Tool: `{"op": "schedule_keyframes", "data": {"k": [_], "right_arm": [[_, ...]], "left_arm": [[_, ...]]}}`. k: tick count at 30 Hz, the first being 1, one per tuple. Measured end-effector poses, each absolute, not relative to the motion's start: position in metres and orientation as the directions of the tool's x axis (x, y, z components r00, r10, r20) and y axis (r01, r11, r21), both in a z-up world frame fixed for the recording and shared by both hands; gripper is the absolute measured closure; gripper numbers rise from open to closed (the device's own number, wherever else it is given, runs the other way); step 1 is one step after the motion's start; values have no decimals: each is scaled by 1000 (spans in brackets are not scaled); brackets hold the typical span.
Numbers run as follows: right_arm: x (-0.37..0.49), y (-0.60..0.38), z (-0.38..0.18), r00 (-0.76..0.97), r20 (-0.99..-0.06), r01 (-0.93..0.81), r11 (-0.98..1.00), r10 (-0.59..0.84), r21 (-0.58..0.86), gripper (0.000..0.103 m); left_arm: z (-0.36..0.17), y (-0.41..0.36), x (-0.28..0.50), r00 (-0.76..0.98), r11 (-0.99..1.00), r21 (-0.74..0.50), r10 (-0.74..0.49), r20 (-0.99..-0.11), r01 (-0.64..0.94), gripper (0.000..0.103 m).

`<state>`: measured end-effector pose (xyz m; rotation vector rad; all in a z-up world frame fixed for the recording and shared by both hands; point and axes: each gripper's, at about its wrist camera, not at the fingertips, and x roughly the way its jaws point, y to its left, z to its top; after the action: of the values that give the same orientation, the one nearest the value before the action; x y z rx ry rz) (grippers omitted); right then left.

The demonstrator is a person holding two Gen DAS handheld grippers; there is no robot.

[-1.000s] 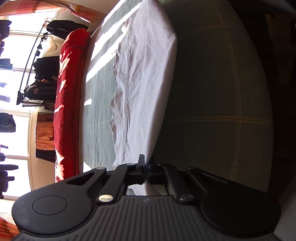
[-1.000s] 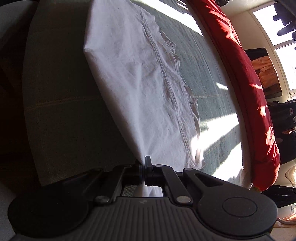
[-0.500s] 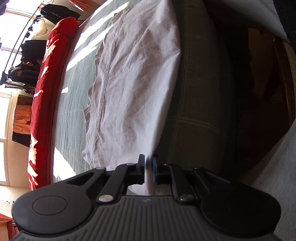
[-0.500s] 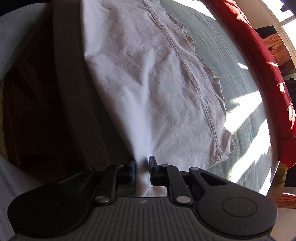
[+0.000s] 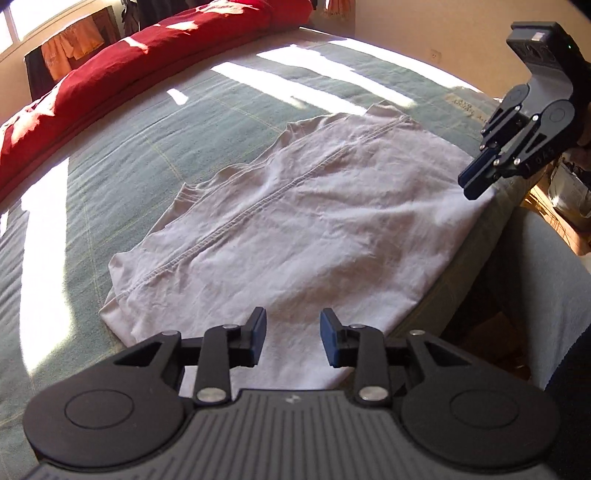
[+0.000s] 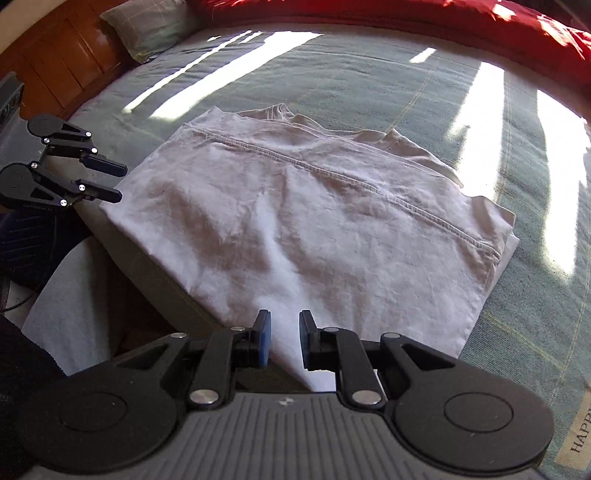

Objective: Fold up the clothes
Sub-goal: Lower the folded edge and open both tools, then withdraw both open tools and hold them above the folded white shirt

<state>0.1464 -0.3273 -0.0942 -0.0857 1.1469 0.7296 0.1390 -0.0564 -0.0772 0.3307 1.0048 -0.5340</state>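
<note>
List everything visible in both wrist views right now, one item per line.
white garment: 1, white, folded flat at the near edge of the bed
bedspread: 1, grey-green with thin checks, covers the bed
red bedding: 1, red, along the far edge of the bed
pillow: 1, pale green, far left corner by the wooden headboard
hanging clothes: several, orange and dark, by the window
left gripper: 1, black with blue pads, open, over the garment's near edge
right gripper: 1, black with blue pads, open, over the garment's near edge
</note>
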Motion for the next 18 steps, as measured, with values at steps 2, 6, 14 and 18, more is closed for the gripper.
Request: {"op": "schedule_keyframes", "data": {"k": [2,6,14,18], "right_arm": [[147,-324,-111,195,-841,-522,779,505,346,85],[137,-336,-144,190,-874,-440,834,448,332,85],[155,-410,-110,392,-800,-282,887,454,365,77],[194,-438,-111,520,-749,-157,908,411,389,77]], "left_arm": [[-100,-60,139,388,844,-35,-282,-877,535,70],[-138,-47,130,322,881,-14,-188,-928,473,70],[-97,-37,144,389,922,-31,-193,-901,386,57],[-80,-62,172,452,923,-51,-235,-861,383,45]]}}
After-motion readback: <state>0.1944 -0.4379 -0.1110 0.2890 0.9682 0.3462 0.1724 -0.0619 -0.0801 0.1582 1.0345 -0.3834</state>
